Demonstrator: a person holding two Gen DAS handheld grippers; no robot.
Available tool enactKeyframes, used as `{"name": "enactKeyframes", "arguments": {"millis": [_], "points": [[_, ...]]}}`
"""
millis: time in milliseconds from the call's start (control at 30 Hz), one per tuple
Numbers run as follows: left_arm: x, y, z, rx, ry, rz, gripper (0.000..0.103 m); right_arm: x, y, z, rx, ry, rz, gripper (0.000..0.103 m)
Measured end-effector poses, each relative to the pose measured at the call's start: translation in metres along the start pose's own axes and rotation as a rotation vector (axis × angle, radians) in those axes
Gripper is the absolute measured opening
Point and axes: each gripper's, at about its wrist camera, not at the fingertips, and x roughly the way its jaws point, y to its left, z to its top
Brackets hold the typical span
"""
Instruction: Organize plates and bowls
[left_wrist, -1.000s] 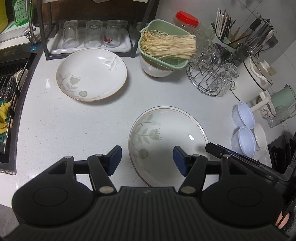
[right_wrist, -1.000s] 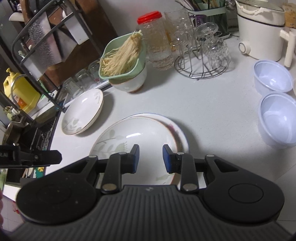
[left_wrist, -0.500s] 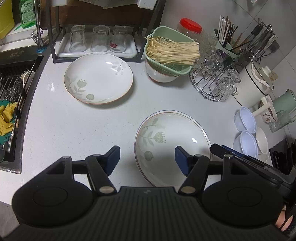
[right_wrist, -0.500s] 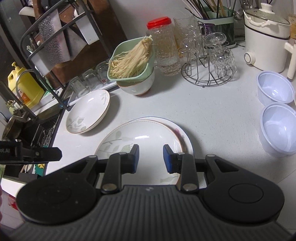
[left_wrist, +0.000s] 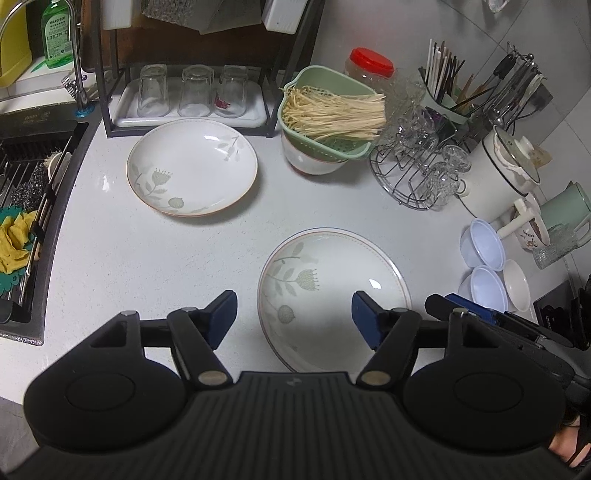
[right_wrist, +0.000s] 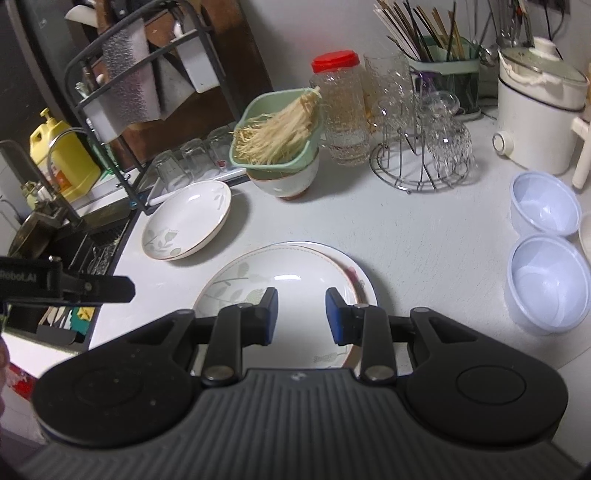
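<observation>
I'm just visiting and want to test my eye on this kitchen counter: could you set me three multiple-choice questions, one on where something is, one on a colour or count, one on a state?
1. Where is the green strainer of noodles?
A. on a white bowl
B. in the sink
C. on a plate

2. What colour is the glass jar's lid?
A. blue
B. red
C. yellow

3. How is the left tool?
A. shut on a plate
B. open, holding nothing
C. shut on a cup

Answers: A, the strainer sits on the bowl's rim; B, the lid is plainly red; B, its pads stand wide apart.
</observation>
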Motion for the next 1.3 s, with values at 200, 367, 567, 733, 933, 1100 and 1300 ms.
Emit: {"name": "enactKeyframes", "arguments": {"millis": [200, 367, 567, 733, 933, 1100, 1300], "points": [[-0.010, -0.009, -0.008, -0.033, -0.019, -0.013, 0.082, -0.026, -0.002, 0.006, -0.051, -0.040, 0.016, 0.032], [-0.014, -0.015, -0.016, -0.046, -0.032, 0.014, 0.085, -0.043, 0.000, 0.005, -0.105, -0.074, 0.020, 0.032], [-0.020, -0.012, -0.022, -0.062, -0.042, 0.031, 0.086, -0.046, 0.006, 0.003, -0.130, -0.076, 0.047, 0.032], [-0.020, 0.000, -0.017, -0.054, -0.038, 0.035, 0.087, -0.035, 0.020, 0.003, -0.148, -0.056, 0.063, 0.032], [-0.021, 0.024, -0.004, -0.051, -0.045, 0.049, 0.087, -0.024, 0.038, 0.009, -0.149, -0.046, 0.056, 0.032], [-0.024, 0.046, 0.010, -0.058, -0.056, 0.062, 0.087, -0.012, 0.054, 0.016, -0.142, -0.055, 0.070, 0.032], [-0.022, 0.071, 0.029, -0.069, -0.076, 0.064, 0.087, 0.001, 0.074, 0.026, -0.170, -0.063, 0.068, 0.032]]}}
